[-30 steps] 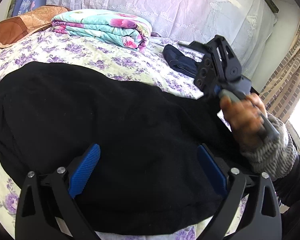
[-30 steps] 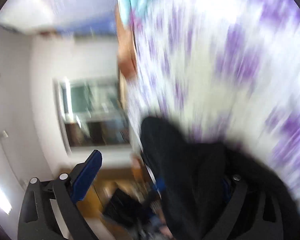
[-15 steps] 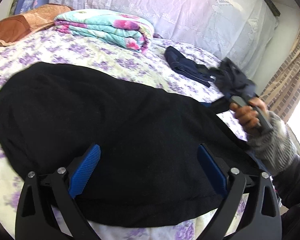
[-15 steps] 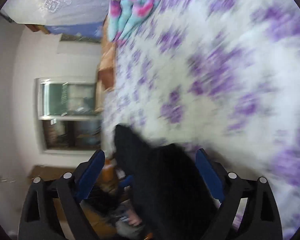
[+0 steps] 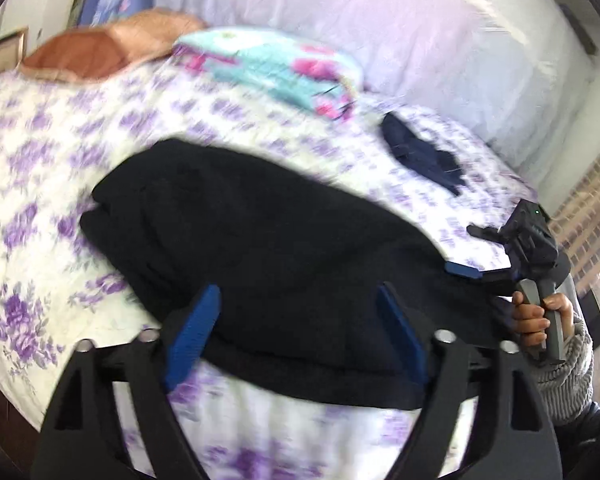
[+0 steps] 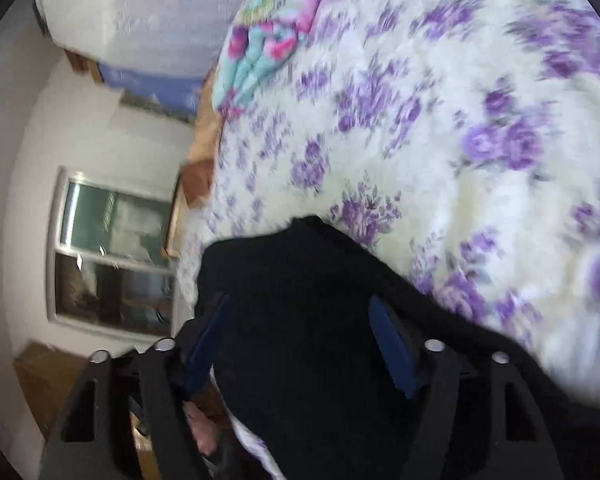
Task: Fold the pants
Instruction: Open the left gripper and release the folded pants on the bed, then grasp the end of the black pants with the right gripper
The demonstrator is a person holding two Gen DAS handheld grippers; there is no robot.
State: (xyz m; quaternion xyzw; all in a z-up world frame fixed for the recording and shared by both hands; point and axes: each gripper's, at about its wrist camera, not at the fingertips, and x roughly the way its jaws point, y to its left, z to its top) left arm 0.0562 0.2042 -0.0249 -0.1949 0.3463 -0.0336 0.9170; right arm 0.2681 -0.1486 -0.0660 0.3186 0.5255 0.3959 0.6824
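A bed [image 5: 52,184] with a purple-flowered white bedspread fills the room. Behind it hangs a pale lilac cloth [image 5: 400,28] on the wall. A window [image 6: 112,256] sits in a white wall [image 6: 32,168]; striped brown curtains [image 5: 584,232] catch daylight.

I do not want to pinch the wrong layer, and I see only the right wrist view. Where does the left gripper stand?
Observer: The left gripper hangs over the near edge of the black pants. Its jaws are closing, and the pads do not press the cloth.
Operator: How does my gripper look from that side?
Observer: The right gripper is at the right end of the pants with its jaws apart. A hand in a grey knit sleeve holds it.
Operator: Do the pants hang off the bed?
Observer: No. The flowered sheet shows below their near edge.
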